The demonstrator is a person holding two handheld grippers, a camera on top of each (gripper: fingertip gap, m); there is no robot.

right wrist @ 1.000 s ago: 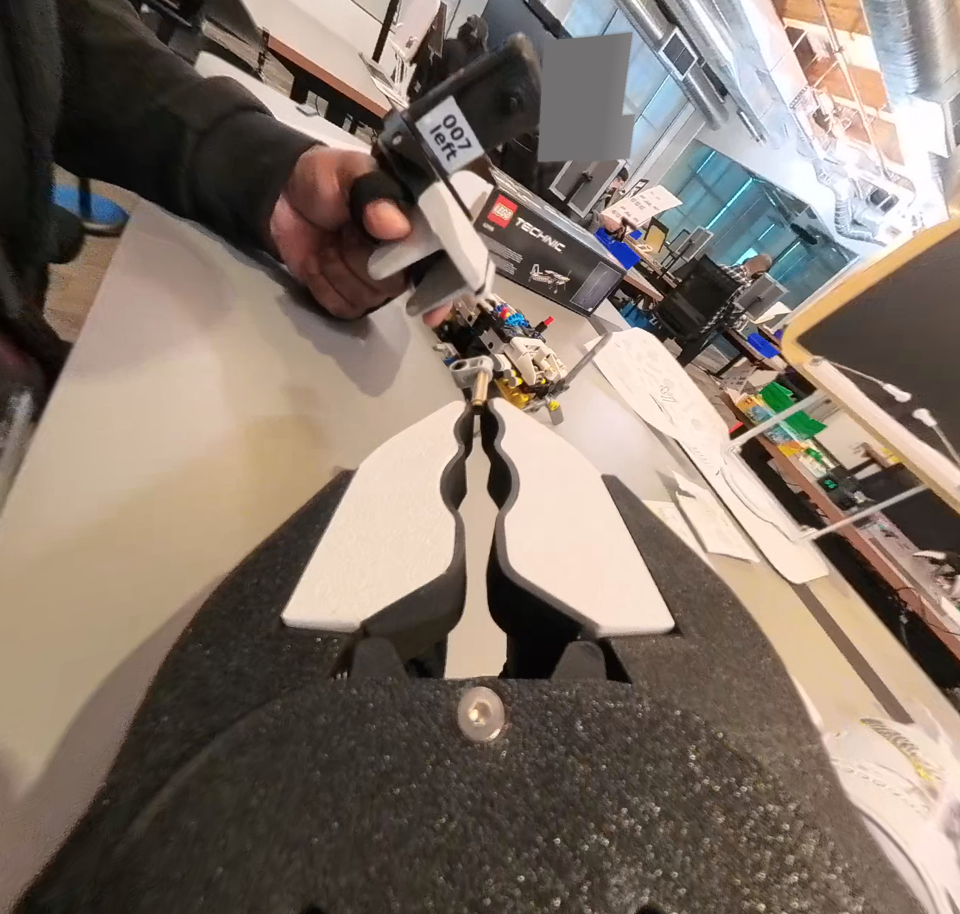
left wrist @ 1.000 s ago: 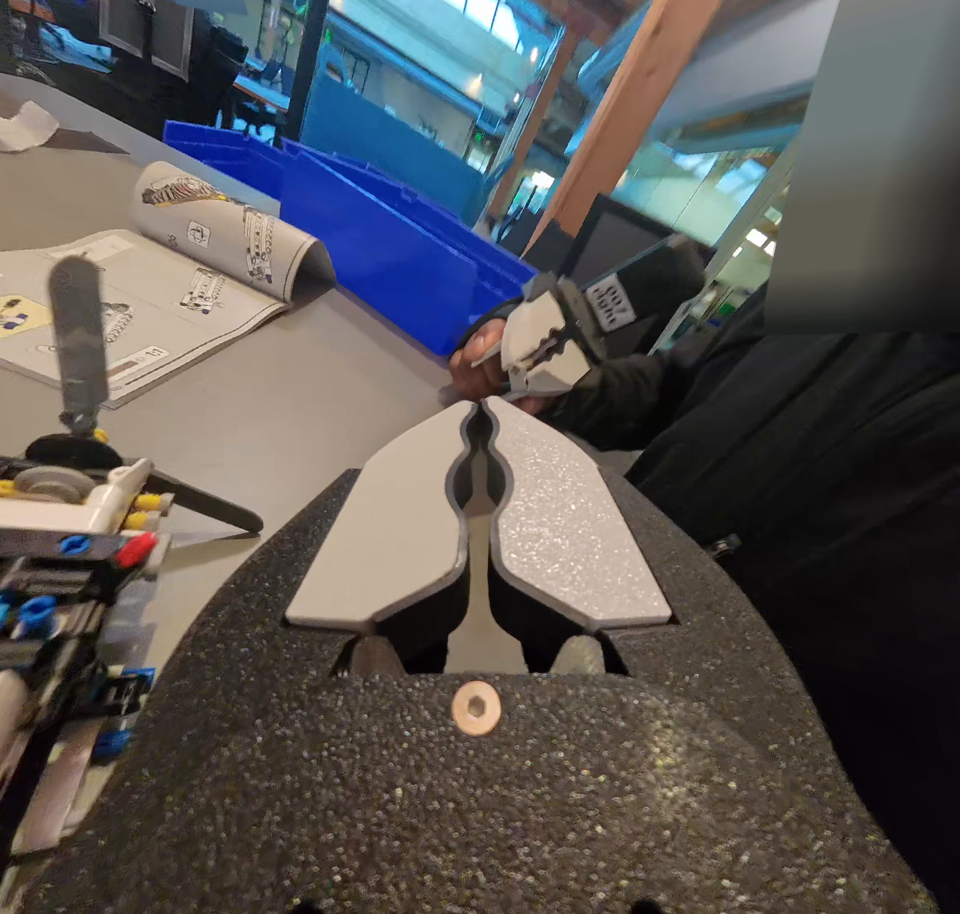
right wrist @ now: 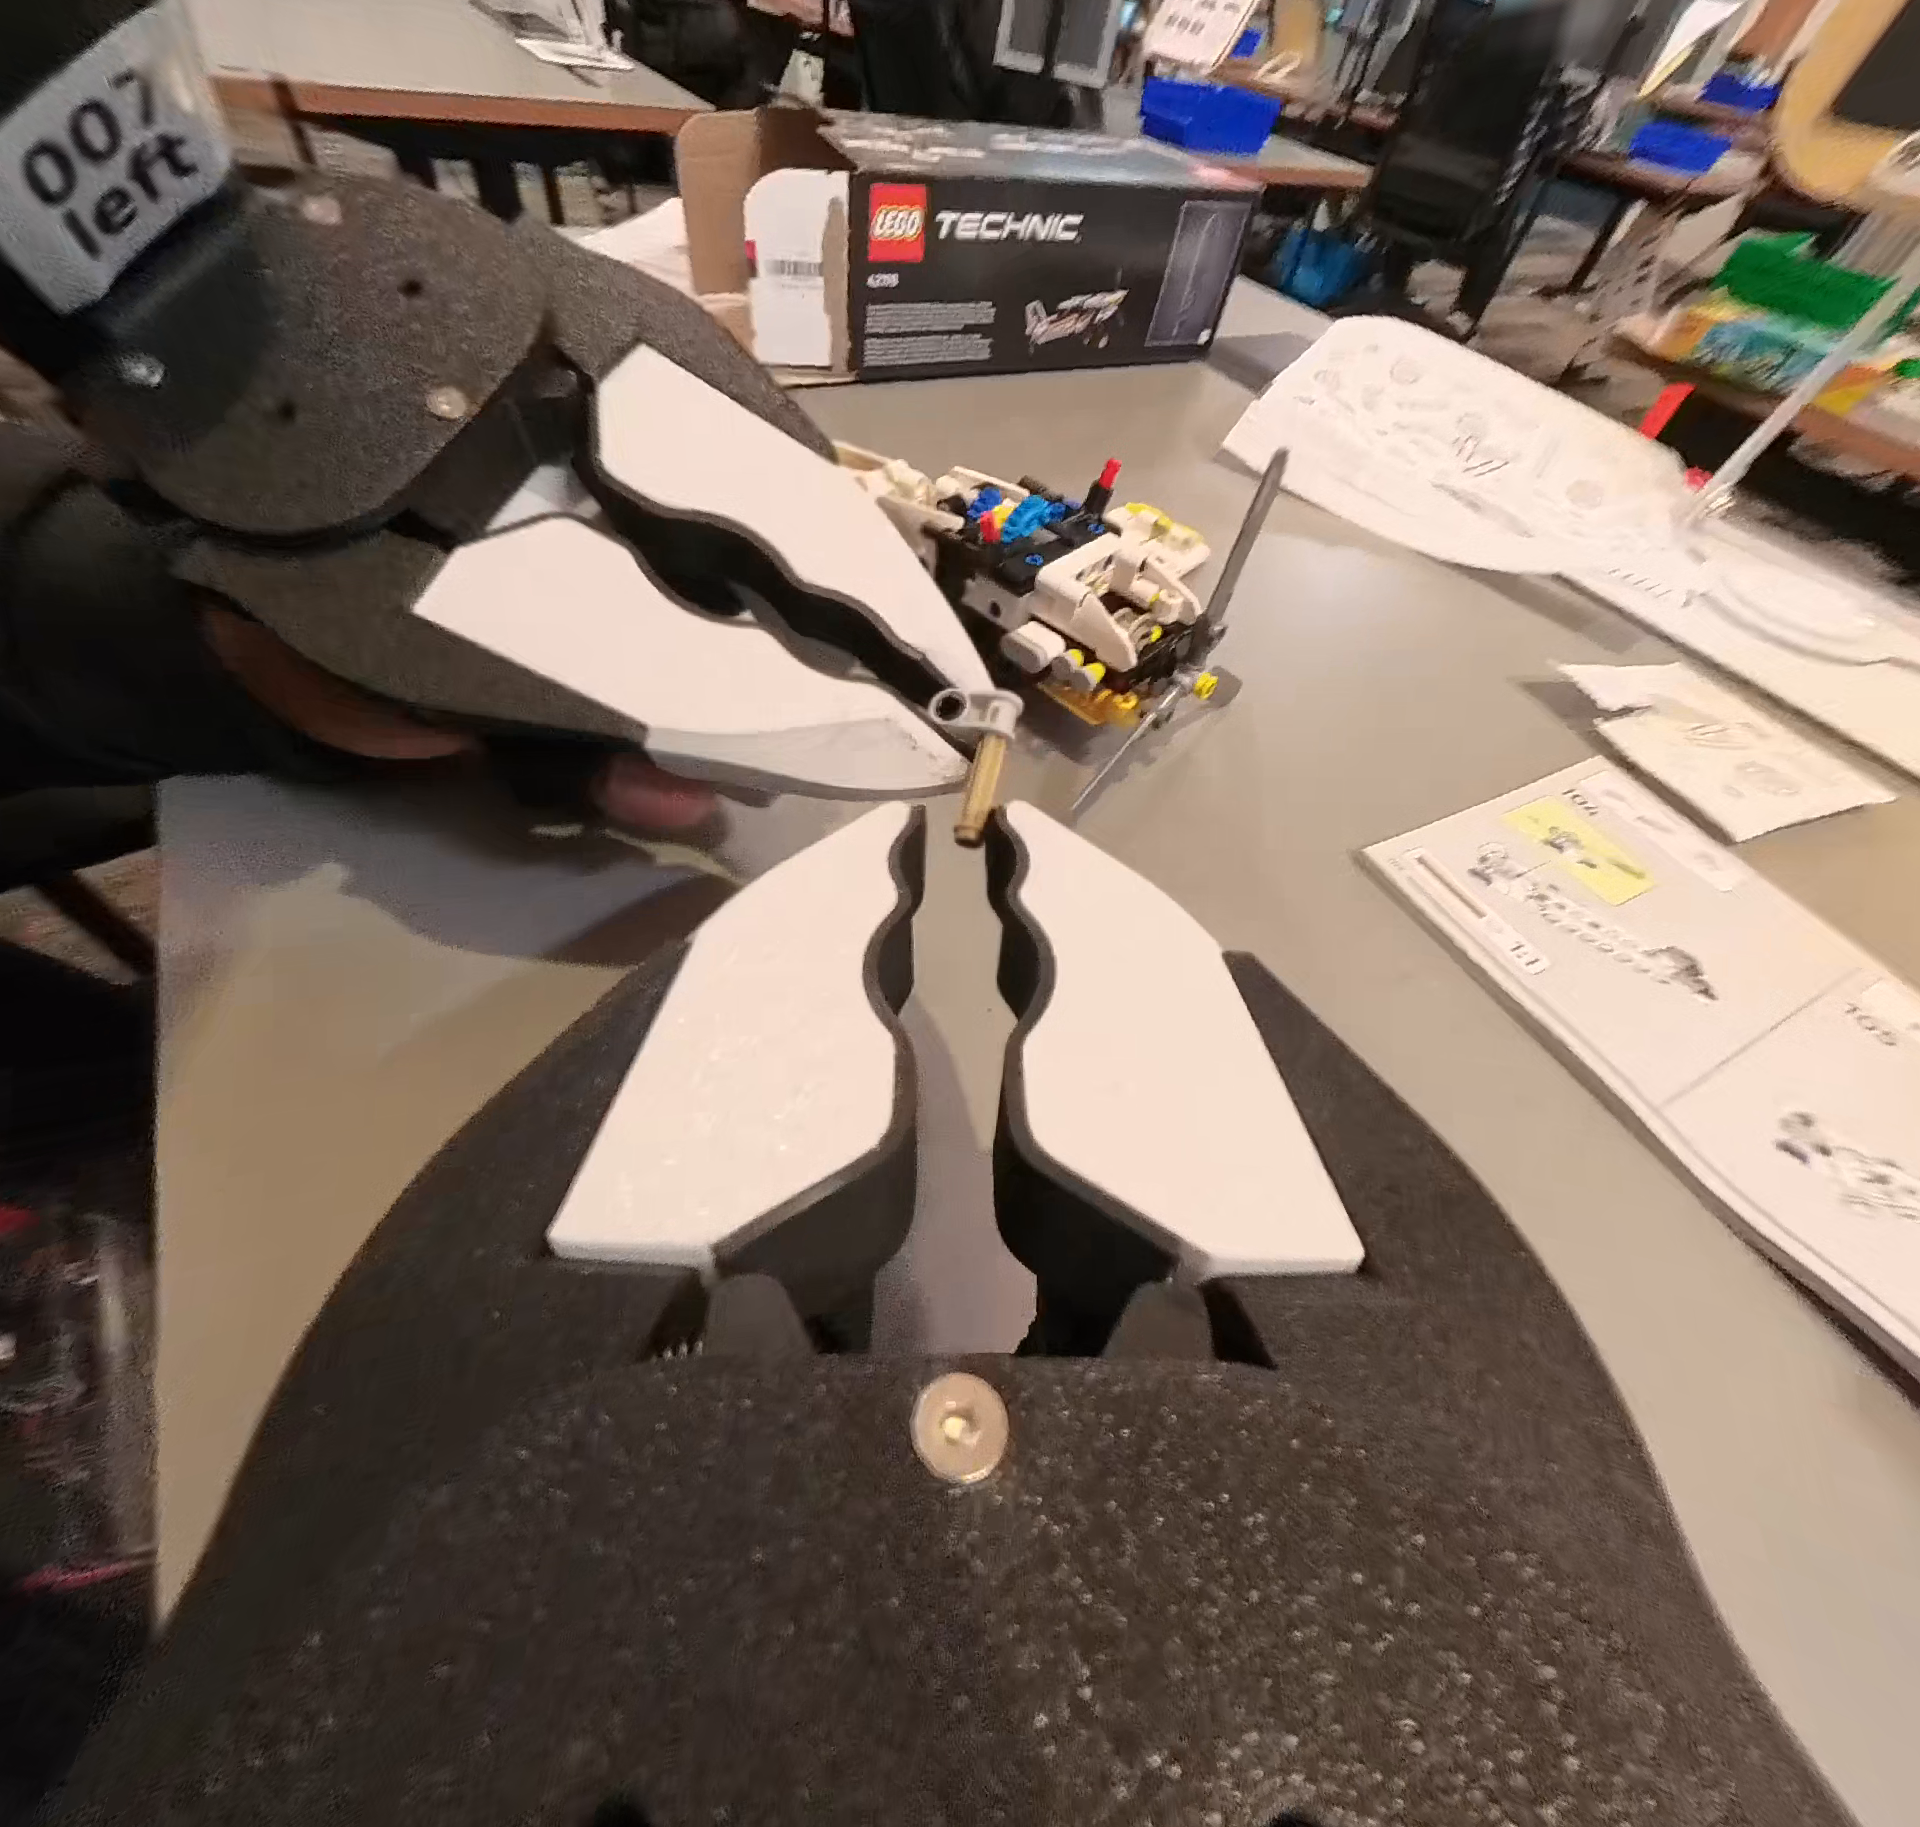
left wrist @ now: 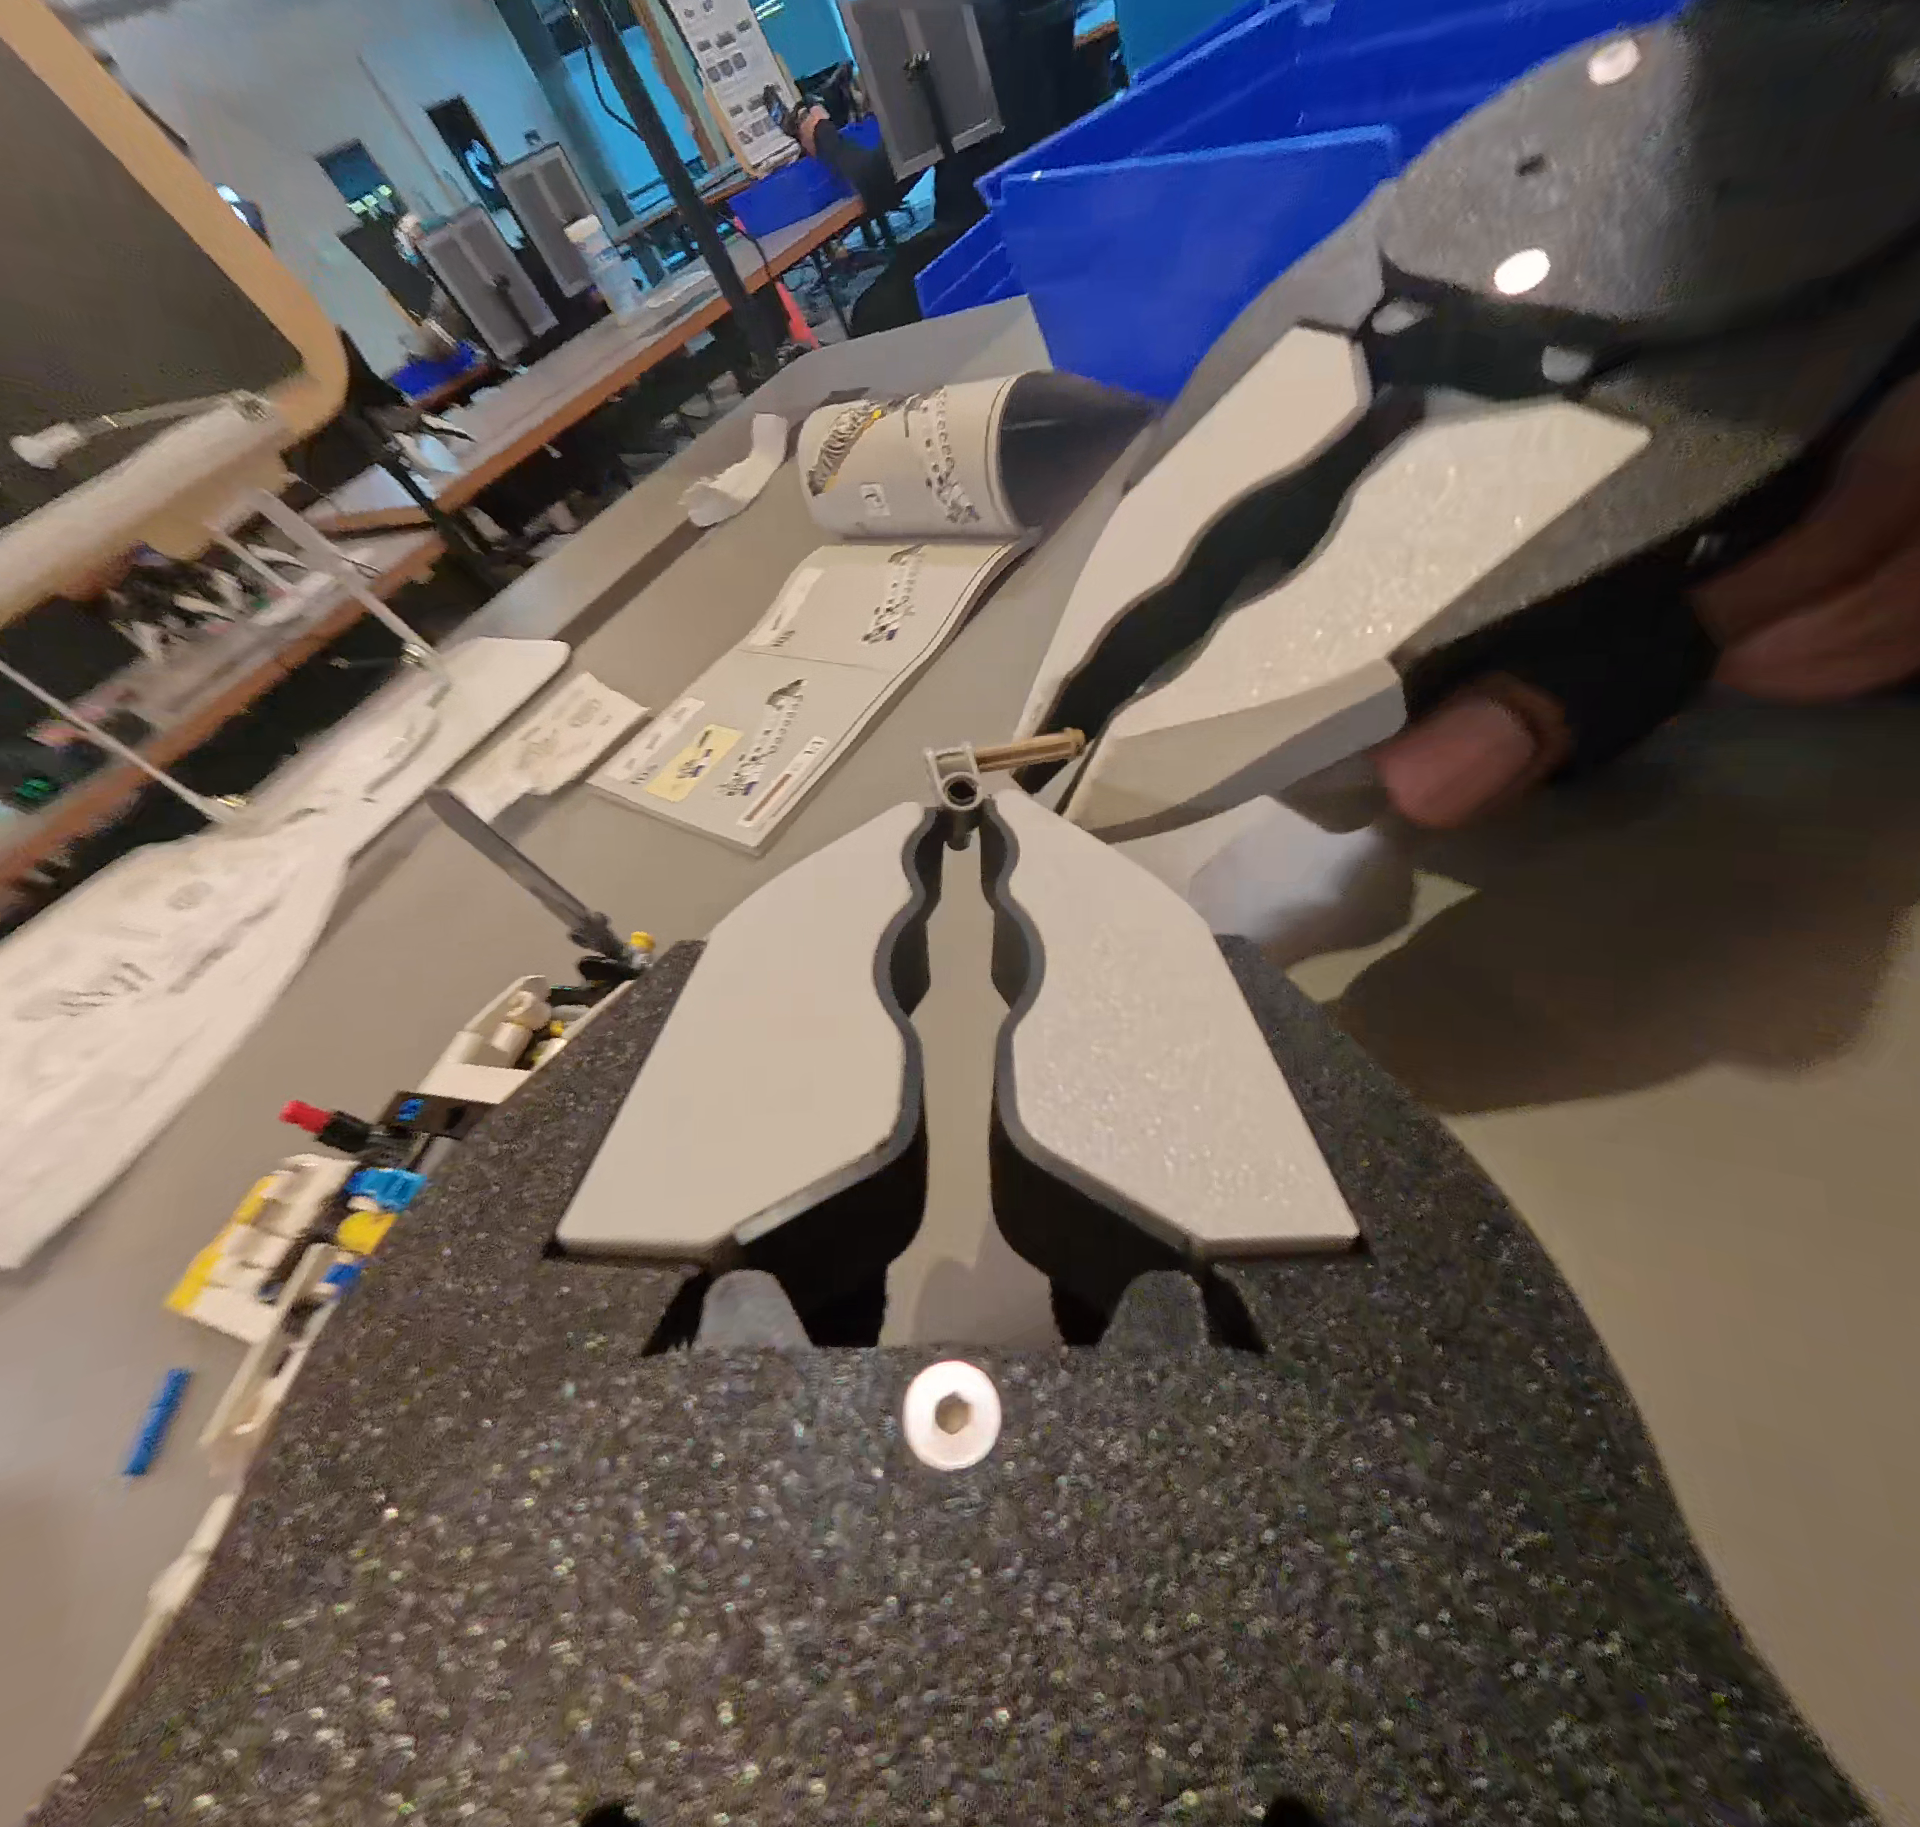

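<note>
While left tool (left wrist: 961, 821) pinches connector (left wrist: 954, 775) — pin (right wrist: 982, 790) at right tool (right wrist: 961, 827)

In the left wrist view, bare grey table (left wrist: 1662, 1206) runs open along the right and lower right of the frame, shadowed but free. Straight ahead the way is narrow: the right gripper (left wrist: 1075, 754) comes in from the upper right, its tips just beside the left gripper (left wrist: 961, 821), with a small grey connector (left wrist: 954, 778) and tan pin (left wrist: 1029, 744) bridging the space between. Beyond, an open booklet (left wrist: 831, 676) covers the table at centre, and blue bins (left wrist: 1195, 260) wall off the upper right. A brick model (left wrist: 416, 1133) with a grey blade (left wrist: 509, 868) crowds the lower left; loose sheets (left wrist: 156, 998) cover the left edge.

In the right wrist view, the cardboard box (right wrist: 1039, 260) blocks the top centre.
</note>
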